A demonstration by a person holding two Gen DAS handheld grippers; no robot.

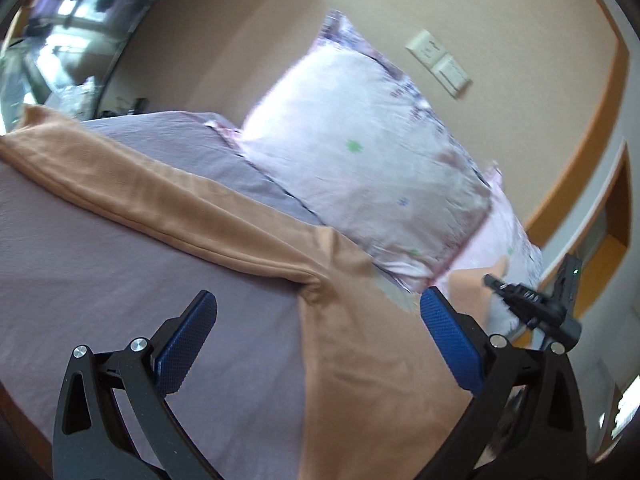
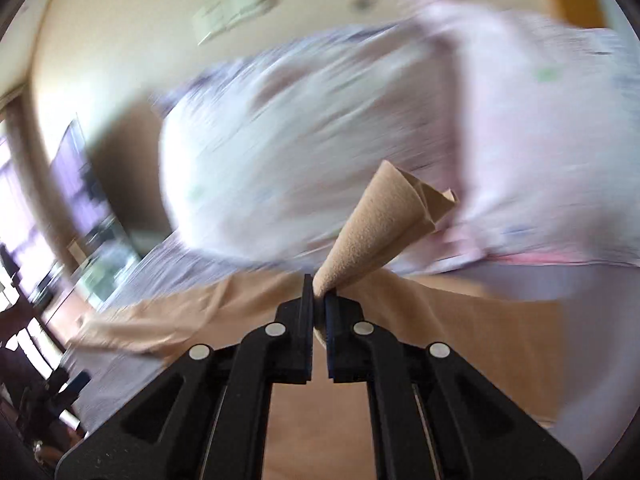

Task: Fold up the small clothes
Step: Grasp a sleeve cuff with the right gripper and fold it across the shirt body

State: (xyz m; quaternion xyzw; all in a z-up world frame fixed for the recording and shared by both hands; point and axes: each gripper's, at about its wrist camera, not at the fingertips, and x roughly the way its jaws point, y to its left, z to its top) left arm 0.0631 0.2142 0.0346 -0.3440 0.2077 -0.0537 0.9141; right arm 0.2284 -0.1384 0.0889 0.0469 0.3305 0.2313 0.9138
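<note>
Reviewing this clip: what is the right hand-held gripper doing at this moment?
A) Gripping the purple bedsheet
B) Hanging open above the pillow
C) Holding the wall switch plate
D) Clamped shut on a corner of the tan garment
D: in the right wrist view the right hand-held gripper has its jaws nearly together with a bunched corner of the tan garment sticking out between them, while the left hand-held gripper stands wide open.

Floral pink pillow (image 1: 360,160) propped against beige wall (image 1: 248,40); wall switches (image 1: 438,62) above; mauve bedsheet (image 1: 100,280) below.

Blk grippers (image 1: 318,304), blue pads (image 1: 448,336)
</note>
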